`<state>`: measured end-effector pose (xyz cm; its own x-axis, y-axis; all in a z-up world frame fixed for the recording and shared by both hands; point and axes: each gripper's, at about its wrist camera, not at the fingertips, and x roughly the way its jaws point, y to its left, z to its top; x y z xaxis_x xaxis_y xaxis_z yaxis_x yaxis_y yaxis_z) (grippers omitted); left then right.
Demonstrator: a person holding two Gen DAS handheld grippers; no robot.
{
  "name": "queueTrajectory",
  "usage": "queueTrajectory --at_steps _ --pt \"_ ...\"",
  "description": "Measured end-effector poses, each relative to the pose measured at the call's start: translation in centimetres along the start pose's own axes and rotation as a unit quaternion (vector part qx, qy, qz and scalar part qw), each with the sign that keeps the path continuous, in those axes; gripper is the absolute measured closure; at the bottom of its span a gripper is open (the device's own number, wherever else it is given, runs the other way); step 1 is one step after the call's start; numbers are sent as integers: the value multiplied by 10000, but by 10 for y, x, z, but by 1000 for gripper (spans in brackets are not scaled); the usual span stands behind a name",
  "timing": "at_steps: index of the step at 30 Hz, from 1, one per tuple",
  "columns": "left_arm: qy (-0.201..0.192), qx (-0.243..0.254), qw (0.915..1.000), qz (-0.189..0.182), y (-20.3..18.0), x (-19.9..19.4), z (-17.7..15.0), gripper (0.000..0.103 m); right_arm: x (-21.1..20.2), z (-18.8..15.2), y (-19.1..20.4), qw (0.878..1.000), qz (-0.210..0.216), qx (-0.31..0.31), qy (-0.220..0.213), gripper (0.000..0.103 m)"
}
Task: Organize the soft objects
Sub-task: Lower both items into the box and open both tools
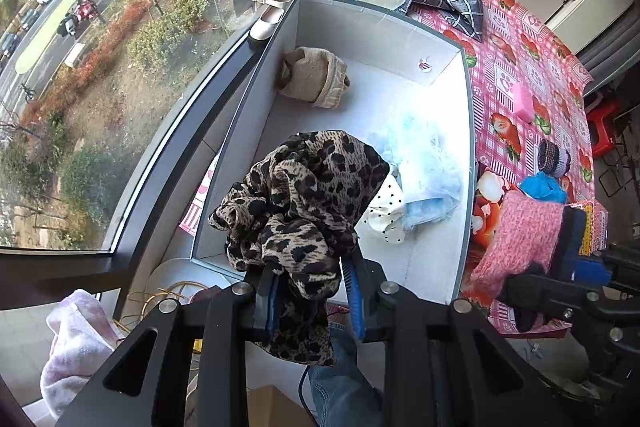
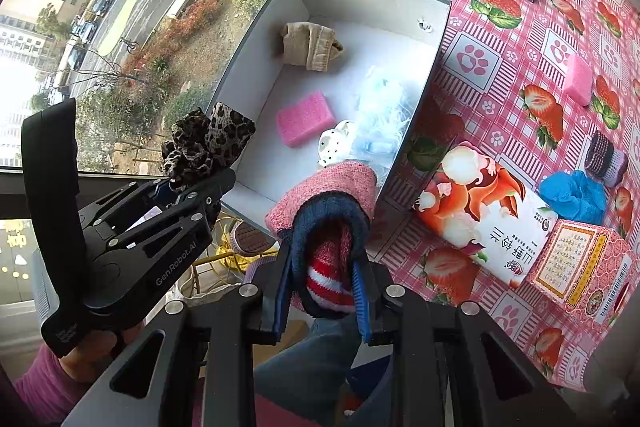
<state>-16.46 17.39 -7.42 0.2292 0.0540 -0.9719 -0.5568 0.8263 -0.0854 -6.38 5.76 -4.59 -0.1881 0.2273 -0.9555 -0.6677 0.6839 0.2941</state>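
Left gripper (image 1: 312, 291), jaws nearly closed, clamps a leopard-print cloth (image 1: 304, 203) that bunches up beyond its fingertips, over the near end of the white box (image 1: 466, 131). Right gripper (image 2: 322, 291), equally narrow, pinches a pink knitted sock (image 2: 328, 187) with a navy cuff, just short of the box's near wall. Ahead of both, inside the box, lie a beige cloth (image 2: 310, 45), a pink sponge (image 2: 306, 117) and pale blue fabric (image 2: 380, 115).
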Motion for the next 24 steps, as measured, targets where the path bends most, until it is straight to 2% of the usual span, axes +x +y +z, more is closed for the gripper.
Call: queueTrajectory --at_steps 24 --pt "221 69 9996 149 -3 16 3 74 16 18 11 9998 31 -100 169 75"
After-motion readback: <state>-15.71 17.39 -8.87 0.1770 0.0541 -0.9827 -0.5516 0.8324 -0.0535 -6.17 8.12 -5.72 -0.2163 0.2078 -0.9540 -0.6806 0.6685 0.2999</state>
